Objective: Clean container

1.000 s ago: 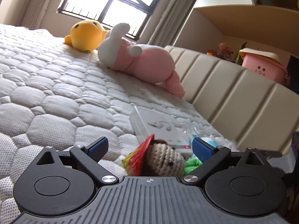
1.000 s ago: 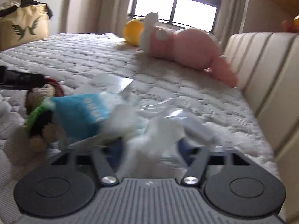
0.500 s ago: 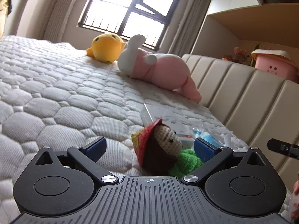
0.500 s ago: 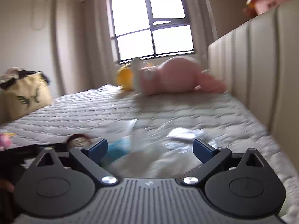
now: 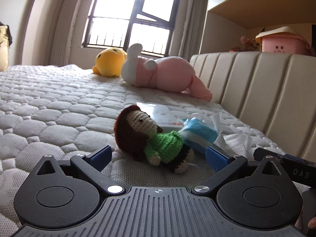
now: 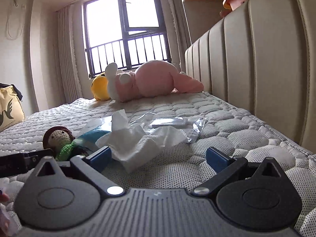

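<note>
Left gripper wide open, empty, before crochet doll; right gripper wide open, empty, beside tissue.

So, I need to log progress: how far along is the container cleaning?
Nothing looks done: both the left hand-held gripper and right hand-held gripper are open and empty. The tissue lies loose on the bed beside the doll. Picking up the tissue and wiping remain; no container is clearly identifiable.

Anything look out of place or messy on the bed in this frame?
Yes. A crumpled white tissue lies loose on the quilted mattress, beside a blue tissue pack, clear plastic packaging and a crocheted doll in a green sweater lying on its side.
</note>
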A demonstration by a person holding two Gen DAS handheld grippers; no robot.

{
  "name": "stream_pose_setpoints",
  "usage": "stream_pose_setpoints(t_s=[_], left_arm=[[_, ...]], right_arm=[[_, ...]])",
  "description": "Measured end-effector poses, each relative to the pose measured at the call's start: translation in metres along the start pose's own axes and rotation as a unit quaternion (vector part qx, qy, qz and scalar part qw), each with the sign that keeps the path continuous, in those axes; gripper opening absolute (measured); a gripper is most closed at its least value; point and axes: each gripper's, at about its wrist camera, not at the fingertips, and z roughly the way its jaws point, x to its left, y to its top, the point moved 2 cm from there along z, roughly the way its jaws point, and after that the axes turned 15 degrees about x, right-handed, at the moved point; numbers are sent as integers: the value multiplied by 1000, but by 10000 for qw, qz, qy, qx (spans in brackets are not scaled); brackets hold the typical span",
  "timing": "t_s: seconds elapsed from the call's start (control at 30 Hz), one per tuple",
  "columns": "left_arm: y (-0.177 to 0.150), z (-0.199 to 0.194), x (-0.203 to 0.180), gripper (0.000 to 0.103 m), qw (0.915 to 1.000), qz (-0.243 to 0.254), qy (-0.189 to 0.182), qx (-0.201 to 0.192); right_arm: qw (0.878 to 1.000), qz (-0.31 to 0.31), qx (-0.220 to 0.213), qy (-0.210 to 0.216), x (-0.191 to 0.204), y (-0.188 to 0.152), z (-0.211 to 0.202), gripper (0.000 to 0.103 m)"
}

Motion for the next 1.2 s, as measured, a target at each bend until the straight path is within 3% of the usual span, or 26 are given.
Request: stream_pose_setpoints(t_s=[0.13,0.23,0.4,0.57,0.87,1.2], left_arm=[[-13,16,-17,103,9984,279,290,397],[-18,18,-25,103,9960,576,592,345],[-13,9,-11,103,9991,190,341,179],[-13,10,-11,103,9985,218,465,208],[-13,14,-11,103,9969,267,688,261],[-14,15,-10,103,9967,272,697,304]], right_arm=[[9998,80,183,-23,-3,-4,11,103],[9998,117,-124,-53,0,-16,-1,103],[9990,-129,-266,-321,10,-19,-4,103],[9979,-402,-302,-406,18,-21,-5,103],[9990,-207,-247,-308,12,-21,-3,103],[9988,-170,-351,-290,11,-23,-6,103]])
